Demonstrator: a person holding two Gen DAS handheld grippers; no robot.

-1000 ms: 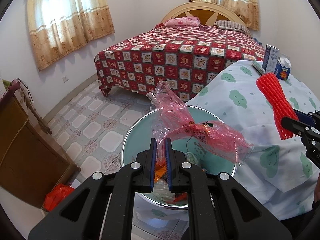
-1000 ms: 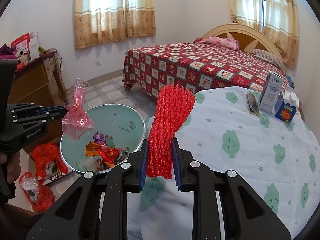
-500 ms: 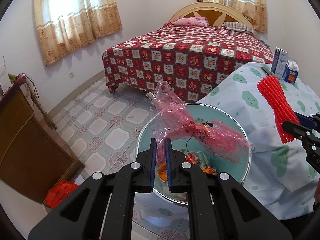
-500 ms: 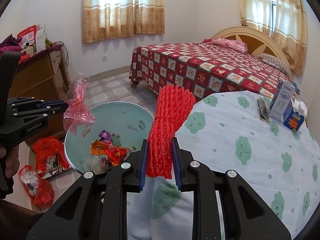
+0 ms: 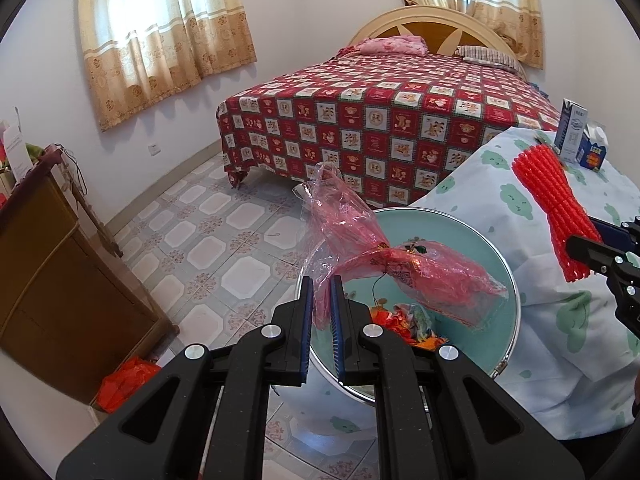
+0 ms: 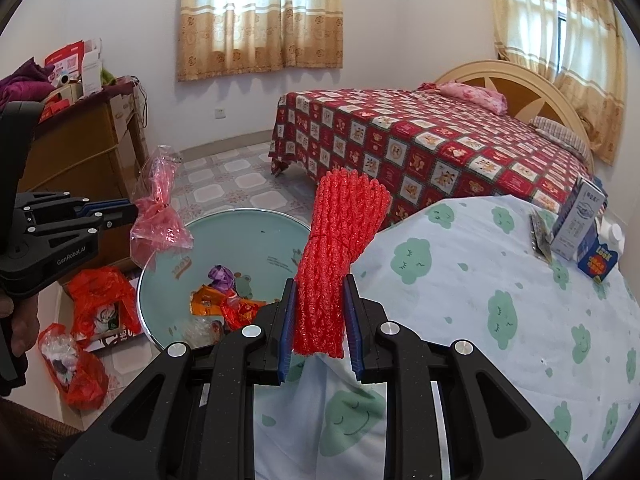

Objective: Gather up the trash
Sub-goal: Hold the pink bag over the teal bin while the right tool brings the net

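A bedroom with white walls fills both views. A bed [image 6: 432, 148] under a red patchwork cover lies in the upper right of the right wrist view, with beige curtains [image 6: 260, 20] over the window behind it and pale patterned floor tiles [image 5: 224, 248] running up to its foot. A table under a white cloth with green cloud prints [image 6: 480, 288] takes up the lower right; at its far edge stand a blue-and-white carton [image 6: 578, 220] and a smaller blue box [image 6: 598, 258]. A brown wooden cabinet [image 5: 52, 280] stands against the left wall, and red plastic bags [image 6: 96, 300] lie on the floor by it.

Beside the table, lower centre in both views, sits a round teal basin [image 5: 476, 248] with a shiny rim, holding crumpled wrappers [image 6: 224, 300].

The left gripper [image 5: 320, 312] points down toward the basin from the bottom of its view, its jaws nearly together and pinching a crinkled pink plastic wrapper [image 5: 360, 256], which hangs over the basin's near rim. In the right wrist view the same gripper reaches in from the left edge, with a hand [image 6: 20, 320] on its grip.

The right gripper [image 6: 318, 320] tilts downward over the table's edge, its jaws clamped partway on a bundle of red foam netting [image 6: 336, 248] that stands upright between the pads, just right of the basin.
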